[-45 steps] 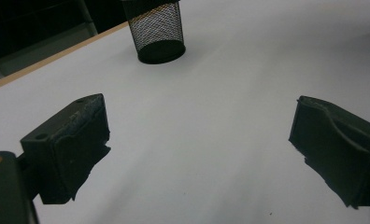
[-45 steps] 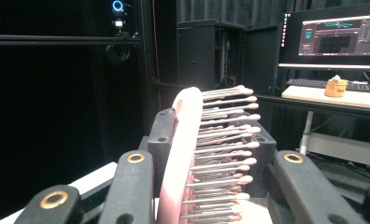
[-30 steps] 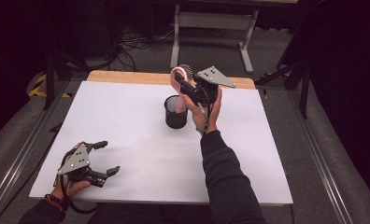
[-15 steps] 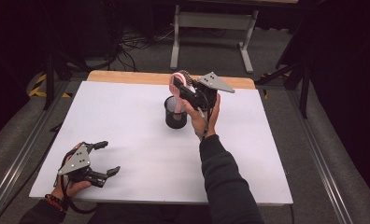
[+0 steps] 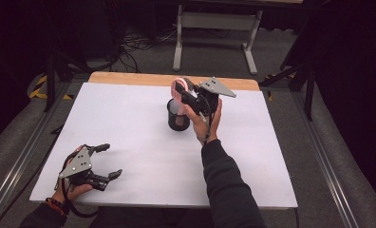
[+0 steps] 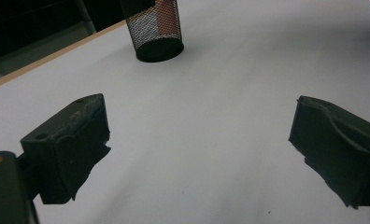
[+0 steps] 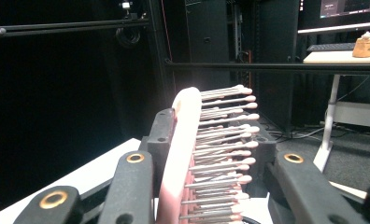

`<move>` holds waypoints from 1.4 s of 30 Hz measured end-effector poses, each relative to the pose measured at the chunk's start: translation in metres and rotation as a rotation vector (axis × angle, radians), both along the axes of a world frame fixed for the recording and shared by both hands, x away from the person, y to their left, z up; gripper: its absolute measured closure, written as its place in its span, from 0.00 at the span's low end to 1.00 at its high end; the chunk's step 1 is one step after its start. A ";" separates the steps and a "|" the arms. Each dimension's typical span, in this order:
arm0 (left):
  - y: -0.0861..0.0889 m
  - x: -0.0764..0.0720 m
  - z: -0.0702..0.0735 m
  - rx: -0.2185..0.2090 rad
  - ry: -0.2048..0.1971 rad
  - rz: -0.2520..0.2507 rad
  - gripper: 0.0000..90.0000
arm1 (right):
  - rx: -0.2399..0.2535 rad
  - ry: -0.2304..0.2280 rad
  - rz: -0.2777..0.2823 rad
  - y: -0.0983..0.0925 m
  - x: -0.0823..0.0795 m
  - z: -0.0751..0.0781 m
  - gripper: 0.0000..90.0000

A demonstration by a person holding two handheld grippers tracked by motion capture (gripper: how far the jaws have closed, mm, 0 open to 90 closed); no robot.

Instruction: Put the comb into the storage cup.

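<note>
Nearest the person, the left gripper (image 5: 102, 161) sits low at the front left corner of the desk (image 5: 129, 118), jaws wide apart with nothing between them. Its own view makes that obvious: bare white surface between the two black jaws, and further off the mesh cup (image 6: 154, 29) with something pink showing through the mesh, which the high view can't really resolve.

Further back, about mid-desk toward the far edge, the right gripper (image 5: 183, 92) is held up above the cup (image 5: 177, 115), jaws clamped on a pink hairbrush (image 5: 178, 88). From above the brush is just a pink blob right over the cup's rim. The right gripper view is where you get the detail: the brush (image 7: 192, 154) stands upright between the jaws, pink back to the left, rows of bristles with rounded tips pointing right. You can't tell from that view how far it's sunk into the cup.

Room-wise, the whole left and front of the desk is open white surface, and the cup sits well clear of the wooden strip along the far edge
</note>
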State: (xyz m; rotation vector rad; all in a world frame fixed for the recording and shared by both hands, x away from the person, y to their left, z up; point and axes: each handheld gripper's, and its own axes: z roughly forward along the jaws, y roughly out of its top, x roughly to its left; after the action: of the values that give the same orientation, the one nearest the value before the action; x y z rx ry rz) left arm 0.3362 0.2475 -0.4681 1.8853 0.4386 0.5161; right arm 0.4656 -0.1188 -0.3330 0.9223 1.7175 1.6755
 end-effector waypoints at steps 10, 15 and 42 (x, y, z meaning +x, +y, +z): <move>0.000 0.000 0.000 -0.002 -0.007 0.002 0.07 | 0.006 0.018 0.002 0.000 0.000 -0.006 0.70; 0.000 0.000 0.000 -0.005 -0.005 -0.006 0.06 | -0.002 0.027 0.004 0.001 0.001 -0.010 0.70; -0.001 -0.001 0.000 -0.002 -0.005 -0.007 0.06 | 0.021 0.058 -0.011 -0.005 0.002 -0.023 0.68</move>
State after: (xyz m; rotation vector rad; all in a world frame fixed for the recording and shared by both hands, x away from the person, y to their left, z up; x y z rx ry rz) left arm 0.3351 0.2467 -0.4677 1.8830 0.4291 0.5160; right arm 0.4675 -0.1241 -0.3561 0.9970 1.7323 1.6786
